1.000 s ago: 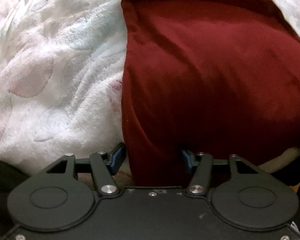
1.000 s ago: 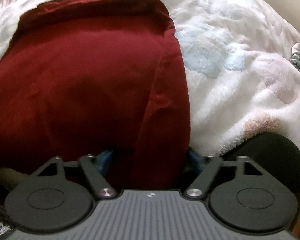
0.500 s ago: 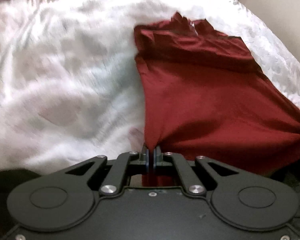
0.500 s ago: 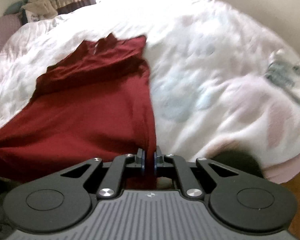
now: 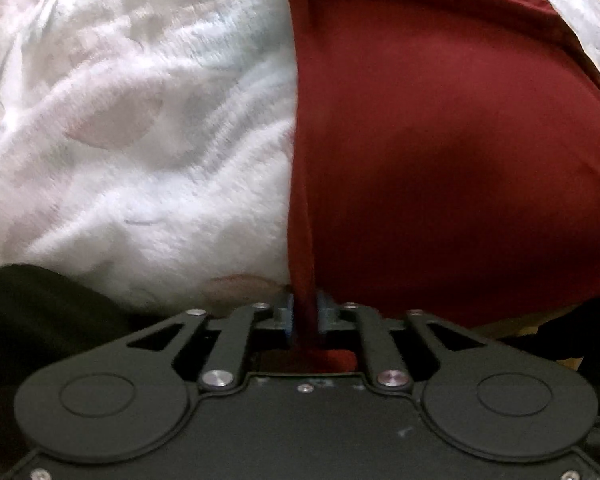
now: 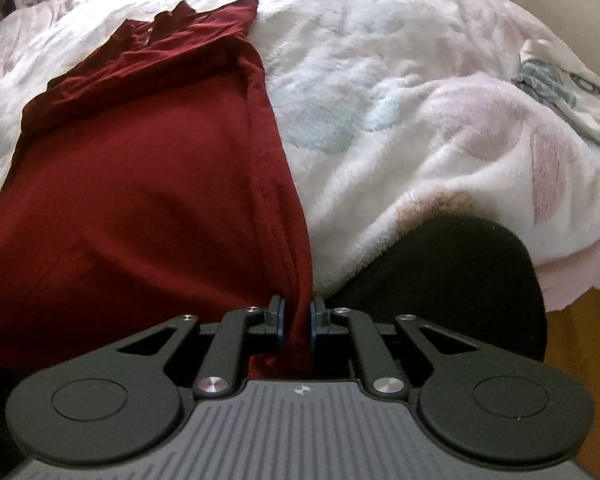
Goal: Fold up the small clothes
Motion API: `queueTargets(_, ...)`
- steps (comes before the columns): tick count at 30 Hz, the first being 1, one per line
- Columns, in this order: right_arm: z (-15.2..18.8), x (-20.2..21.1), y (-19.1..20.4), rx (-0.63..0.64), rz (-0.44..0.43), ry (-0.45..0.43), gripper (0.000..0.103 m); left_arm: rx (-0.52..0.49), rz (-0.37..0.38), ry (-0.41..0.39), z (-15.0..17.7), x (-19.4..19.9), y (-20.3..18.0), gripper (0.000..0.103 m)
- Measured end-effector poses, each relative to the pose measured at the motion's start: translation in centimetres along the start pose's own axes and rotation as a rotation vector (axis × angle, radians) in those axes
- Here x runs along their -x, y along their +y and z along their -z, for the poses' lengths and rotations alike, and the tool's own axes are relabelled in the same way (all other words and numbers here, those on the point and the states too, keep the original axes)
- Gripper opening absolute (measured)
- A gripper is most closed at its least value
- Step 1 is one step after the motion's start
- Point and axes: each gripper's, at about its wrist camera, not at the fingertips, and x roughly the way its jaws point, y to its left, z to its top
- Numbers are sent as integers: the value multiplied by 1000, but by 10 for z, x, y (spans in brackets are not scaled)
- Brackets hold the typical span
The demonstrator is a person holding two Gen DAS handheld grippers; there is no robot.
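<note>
Now the dark red garment (image 6: 140, 184) lies stretched along the bed's fluffy white blanket (image 6: 400, 120); the left tongs (image 5: 303, 316) and right tongs (image 6: 296, 320), spread a second ago, each pinch a near corner, so the hem can probably be carried over into a fold.

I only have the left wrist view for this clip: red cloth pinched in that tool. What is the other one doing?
Observer: The right tool is shut on the red garment too, at its right edge.
Operator: Does the far end show?
Observer: Yes, its collar end lies flat on the white blanket.
Operator: Anything else on the bed?
Observer: A patterned white cloth lies at the far right.
</note>
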Motion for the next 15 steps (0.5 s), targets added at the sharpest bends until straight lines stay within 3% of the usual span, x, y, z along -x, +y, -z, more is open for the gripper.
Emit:
queueTargets(1, -1, 2, 0, 12, 7, -1, 20, -4, -9, -1, -2, 1, 0, 49)
queueTargets(2, 0, 3, 1, 20, 17, -9, 29, -10, -9, -7, -2, 2, -1, 47)
queueTargets(8, 1, 3, 8, 43, -2, 5, 50, -16, 76, 101, 5, -21, -6, 49)
queueTargets(11, -1, -3, 12, 78, 10, 17, 67, -49, 49, 136, 6, -35, -17, 50)
queueTargets(15, -3, -21, 15, 111, 50, 70, 69, -14, 27, 148, -1, -46, -11, 50)
